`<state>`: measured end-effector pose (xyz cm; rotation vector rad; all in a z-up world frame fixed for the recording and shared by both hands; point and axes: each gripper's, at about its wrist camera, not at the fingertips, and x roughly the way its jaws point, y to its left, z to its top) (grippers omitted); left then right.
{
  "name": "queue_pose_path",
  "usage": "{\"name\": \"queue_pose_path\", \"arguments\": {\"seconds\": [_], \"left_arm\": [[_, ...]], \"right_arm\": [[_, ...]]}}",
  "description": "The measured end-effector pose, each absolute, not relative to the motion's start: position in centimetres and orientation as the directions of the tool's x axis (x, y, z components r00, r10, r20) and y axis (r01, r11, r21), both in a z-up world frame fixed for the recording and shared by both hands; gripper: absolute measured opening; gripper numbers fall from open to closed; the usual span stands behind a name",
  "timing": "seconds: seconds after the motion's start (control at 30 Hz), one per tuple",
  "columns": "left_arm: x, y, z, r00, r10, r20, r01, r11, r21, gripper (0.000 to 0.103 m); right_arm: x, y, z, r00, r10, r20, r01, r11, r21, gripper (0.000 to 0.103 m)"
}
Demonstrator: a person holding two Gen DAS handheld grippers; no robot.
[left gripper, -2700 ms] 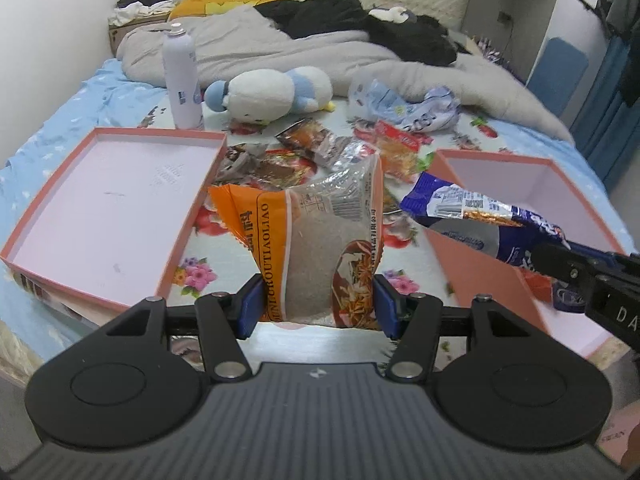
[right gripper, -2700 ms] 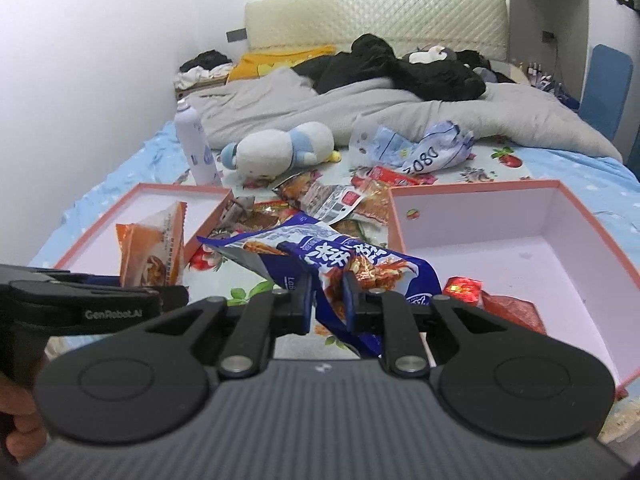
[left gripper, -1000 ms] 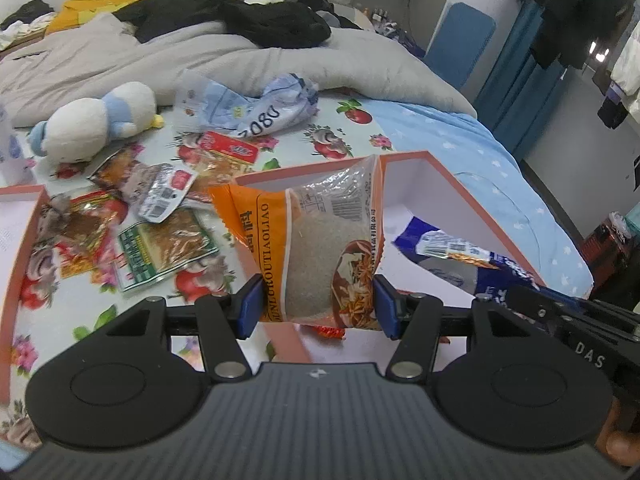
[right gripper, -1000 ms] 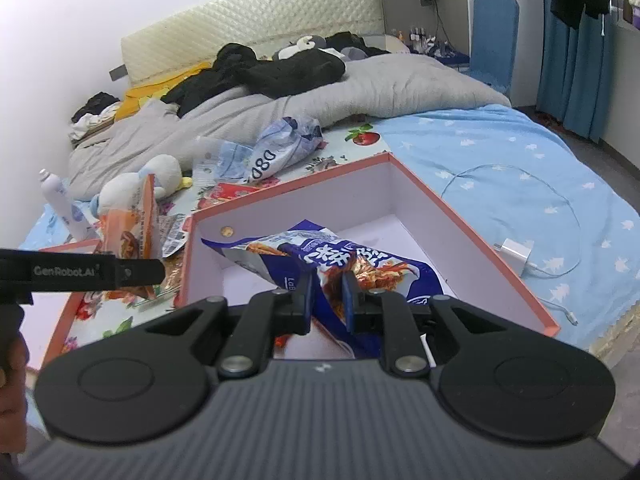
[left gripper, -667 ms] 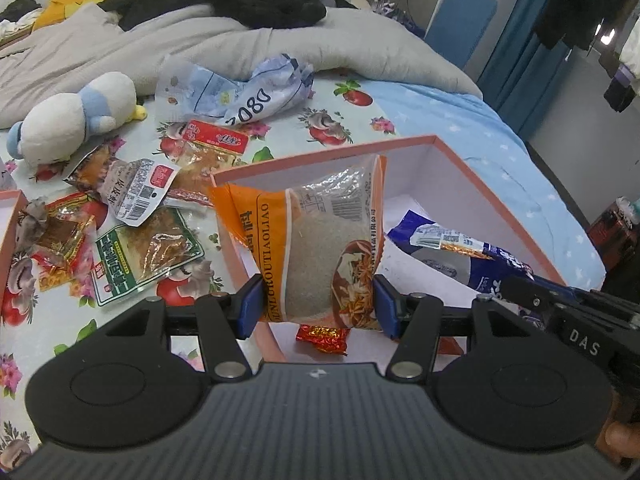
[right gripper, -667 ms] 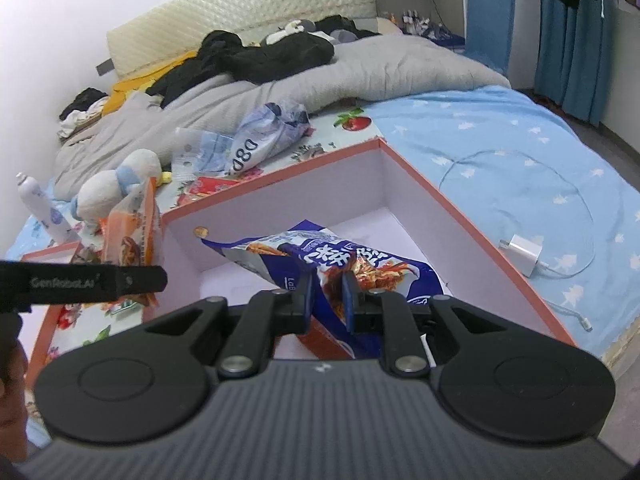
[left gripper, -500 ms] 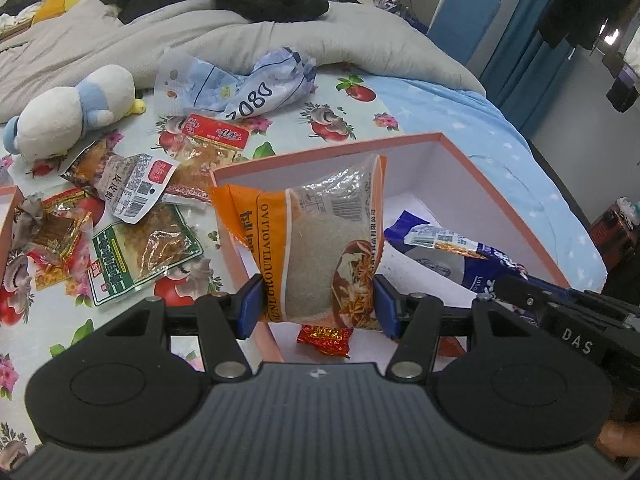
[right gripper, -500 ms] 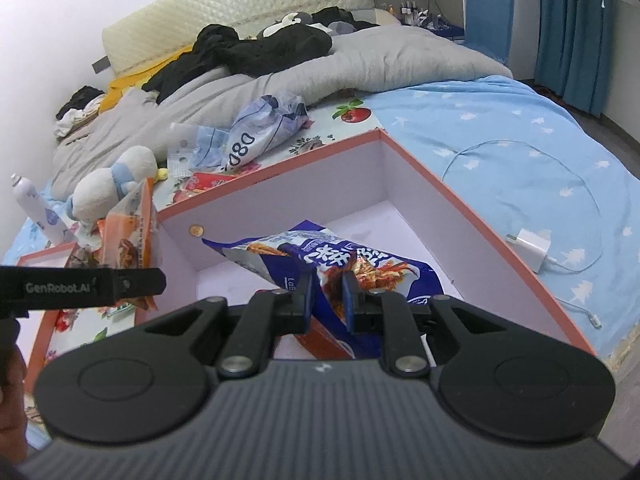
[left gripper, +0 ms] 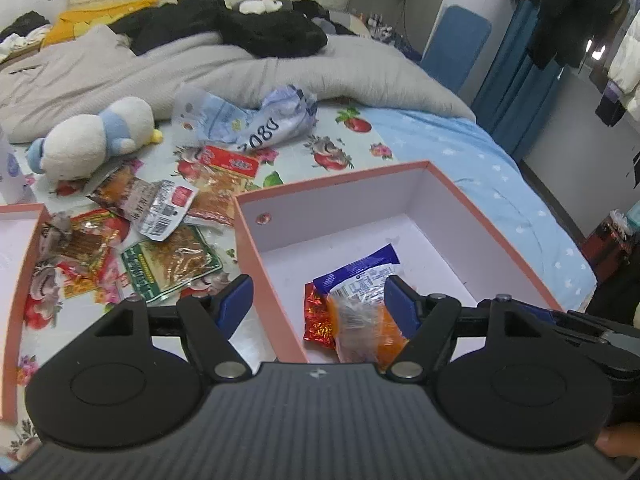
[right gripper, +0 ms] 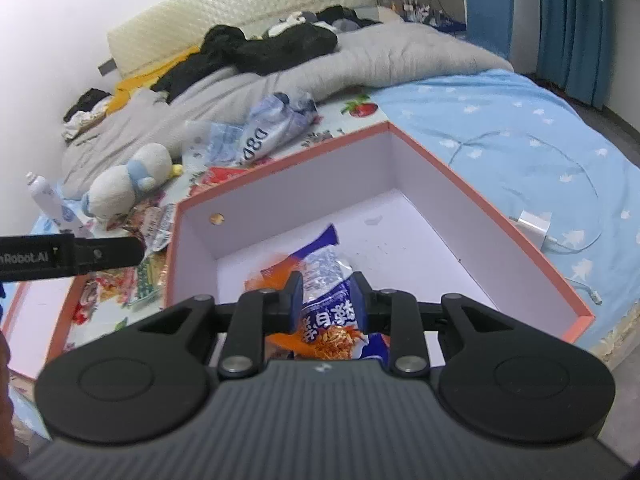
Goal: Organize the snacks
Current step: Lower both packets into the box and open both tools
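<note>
Left tongs (left gripper: pixel 316 296): now spread, orange packet (left gripper: pixel 366 330) dropped into box (left gripper: pixel 460 196).
Right tongs (right gripper: pixel 328 290): spread, blue packet (right gripper: pixel 340 320) released.
Meaning: both stowed; bed snacks (left gripper: pixel 160 208) remain.

Cluttered bed (left gripper: pixel 440 136), quilted headboard (right gripper: pixel 240 28), blue curtains (right gripper: pixel 576 28)

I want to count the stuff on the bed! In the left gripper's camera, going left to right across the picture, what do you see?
Stuffed penguin → green snack packet → crumpled blue-and-white bag → orange snack bag in the pink box → blue chair.
</note>
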<state>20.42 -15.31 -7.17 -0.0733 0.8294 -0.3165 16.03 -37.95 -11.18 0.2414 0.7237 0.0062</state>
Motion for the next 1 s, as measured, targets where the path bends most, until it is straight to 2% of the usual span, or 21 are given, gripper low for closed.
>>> {"name": "queue_pose_path", "arguments": {"seconds": [0.47,1.0], "left_arm": [[10.5,-10.4,-2.6,0.728,-0.284,-0.624,0.218,0.959,-0.183,0.076],[2.1,-5.2,-1.6,0.775,-0.221,-0.592,0.132,0.973,-0.19,0.076]], "right_arm": [[9.0,-34.5,-7.4,0.805,0.151,-0.574,0.01,0.964,0.267,0.03],[3.7,-29.7,-6.9,0.804,0.256,-0.536,-0.143,0.959,0.244,0.03]]}}
